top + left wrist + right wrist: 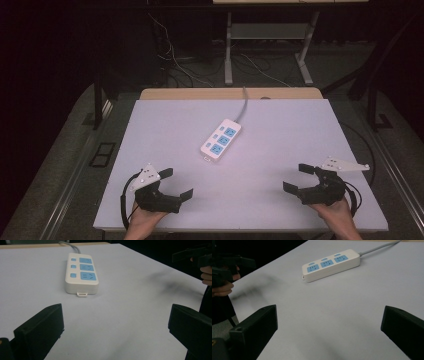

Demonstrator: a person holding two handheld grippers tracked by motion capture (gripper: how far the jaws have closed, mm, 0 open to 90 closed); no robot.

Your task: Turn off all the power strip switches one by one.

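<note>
White power strip lies diagonally, cord end away.

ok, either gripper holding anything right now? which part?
Nothing held. Left gripper and right gripper both open, apart from the power strip.

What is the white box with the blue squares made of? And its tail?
The power strip looks like hard plastic: a smooth, slightly glossy white shell with rounded edges and matte blue socket faces. Its cord seems to be soft grey rubber or vinyl, since it bends in an easy curve.
</note>
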